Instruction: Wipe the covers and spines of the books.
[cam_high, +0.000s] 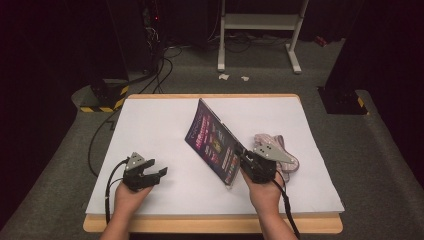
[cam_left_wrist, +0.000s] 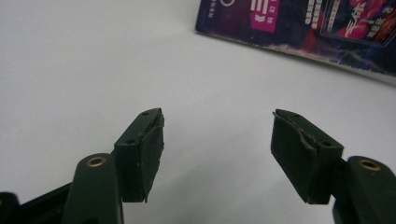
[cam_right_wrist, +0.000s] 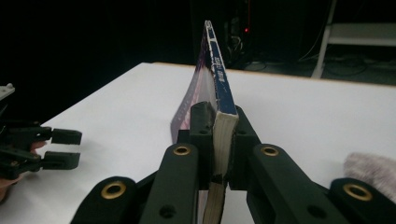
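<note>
Right gripper (cam_right_wrist: 219, 140) clamps the book's (cam_high: 214, 140) spine — tilted; left gripper (cam_left_wrist: 217, 154) gapes.

You're in lab or recording studio, not home. Evidence: dark curtained surround, grey carpet floor (cam_high: 380, 165), black stands with yellow-black hazard tape (cam_high: 102, 102) at base, bundle of cables (cam_high: 160, 75) running to equipment rack with red indicator light (cam_high: 156, 18), white metal frame (cam_high: 260, 30) at back. Your worktable (cam_high: 150, 130) carries plain white sheet, wooden edge showing.
</note>
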